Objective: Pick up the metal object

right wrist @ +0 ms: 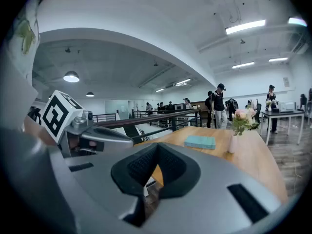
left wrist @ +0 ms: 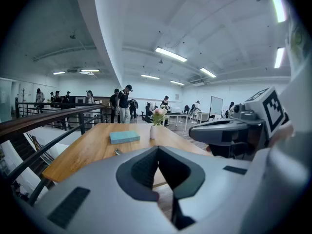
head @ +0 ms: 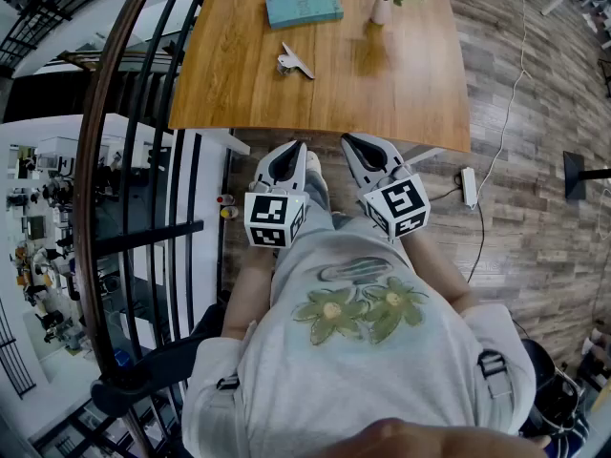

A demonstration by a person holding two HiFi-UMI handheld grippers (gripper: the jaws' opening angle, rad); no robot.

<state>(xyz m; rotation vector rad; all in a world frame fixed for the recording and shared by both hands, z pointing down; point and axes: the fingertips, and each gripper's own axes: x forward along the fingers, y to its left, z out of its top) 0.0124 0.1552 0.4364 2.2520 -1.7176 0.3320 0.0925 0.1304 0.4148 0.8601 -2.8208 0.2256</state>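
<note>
The metal object [head: 294,62], a small silver clip-like piece, lies on the wooden table [head: 410,103], left of its middle; the left gripper view shows the metal object [left wrist: 117,152] as a small glint in front of a teal book. My left gripper [head: 289,151] [left wrist: 158,149] and right gripper [head: 355,144] [right wrist: 157,146] are held side by side close to the person's body, short of the table's near edge and apart from the object. Both have their jaws together with nothing between them. In the right gripper view the object is hidden behind the gripper's body.
A teal book [head: 304,6] and a white vase with pink flowers [head: 384,8] stand farther back on the table. A dark railing [head: 124,160] runs along the left. A power strip [head: 469,186] and its cable lie on the plank floor to the right. People stand far behind the table.
</note>
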